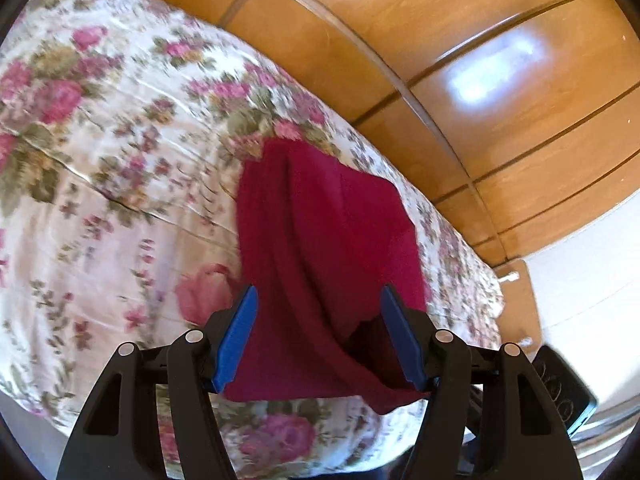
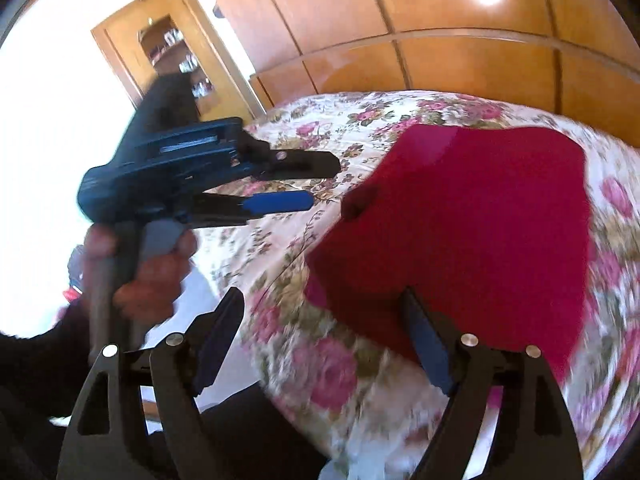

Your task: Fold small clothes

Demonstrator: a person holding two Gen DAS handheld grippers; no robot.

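Spread on a floral bedspread (image 1: pixel 120 152), the half-folded red garment (image 2: pixel 472 216) is framed by the wide, empty left gripper (image 1: pixel 318 336) and right gripper (image 2: pixel 320 340), so a fresh edge must be gripped next.

Left gripper (image 1: pixel 318 344) is seen with blue pads (image 1: pixel 240 340) set apart, a crimson garment (image 1: pixel 324 248) lying between them on a floral bedspread (image 1: pixel 100 140). Beyond the bedspread's far edge, glossy wooden panelling (image 1: pixel 500 92) is shown.
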